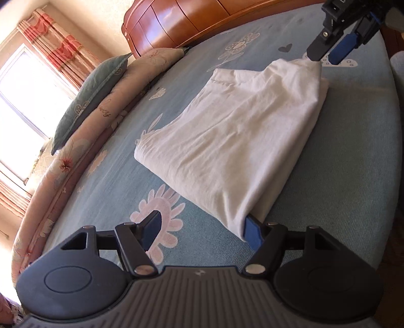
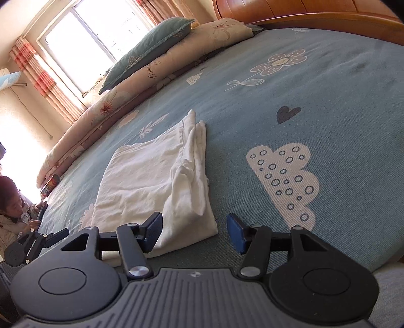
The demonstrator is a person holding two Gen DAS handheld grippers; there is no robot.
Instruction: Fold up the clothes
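A white garment (image 1: 227,141) lies folded into a rough rectangle on the blue flowered bedspread (image 1: 113,181). My left gripper (image 1: 202,229) is open at the garment's near corner, and its right finger (image 1: 252,232) touches the cloth edge. My right gripper (image 1: 325,56) shows at the far corner in the left wrist view, just above the cloth. In the right wrist view the right gripper (image 2: 194,230) is open, its left finger (image 2: 152,230) over the garment's (image 2: 151,176) near edge. The left gripper (image 2: 38,242) shows at the lower left.
A rolled floral quilt (image 1: 83,141) and a teal pillow (image 1: 91,93) lie along the bed's far side by the window. A wooden headboard (image 1: 181,22) stands at the back. A child (image 2: 12,209) sits beside the bed at the left, near a can (image 2: 50,185).
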